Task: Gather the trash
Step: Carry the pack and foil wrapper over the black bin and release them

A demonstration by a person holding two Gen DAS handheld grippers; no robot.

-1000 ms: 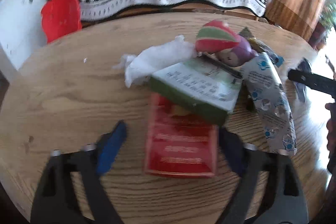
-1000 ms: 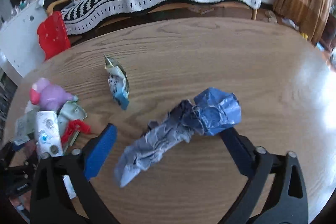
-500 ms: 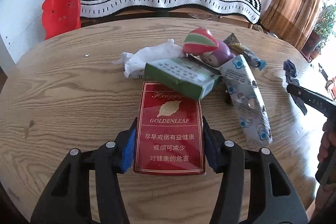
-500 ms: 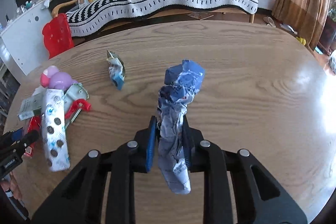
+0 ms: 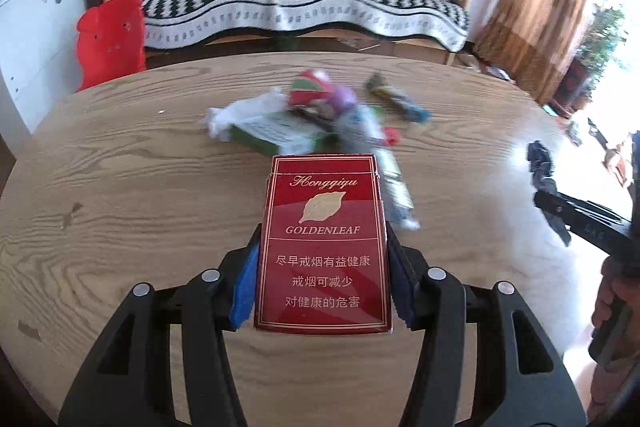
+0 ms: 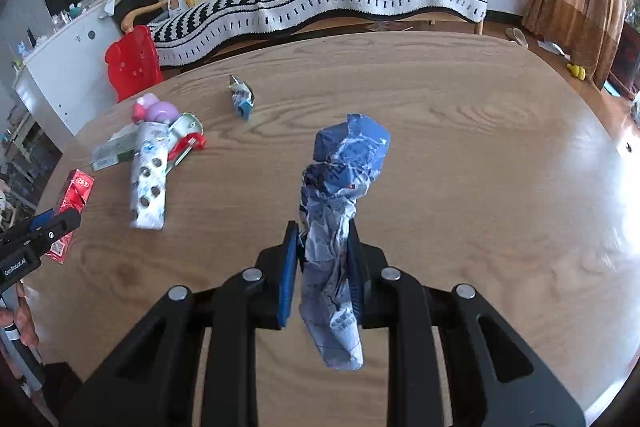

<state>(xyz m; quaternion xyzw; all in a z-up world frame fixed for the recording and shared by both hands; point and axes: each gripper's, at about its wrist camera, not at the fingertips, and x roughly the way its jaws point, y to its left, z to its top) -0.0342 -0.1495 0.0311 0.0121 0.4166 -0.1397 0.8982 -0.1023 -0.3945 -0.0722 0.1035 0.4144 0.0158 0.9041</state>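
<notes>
The left tool clamps a red cigarette pack above the wooden surface, while the right tool pinches a crumpled blue wrapper above it too.

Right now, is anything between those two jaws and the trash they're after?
No. The left gripper already clamps the red cigarette pack, and the right gripper clamps the crumpled blue wrapper. No bin is visible.

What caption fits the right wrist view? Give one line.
Right gripper shut on a crumpled blue wrapper above the table, other trash left.
</notes>
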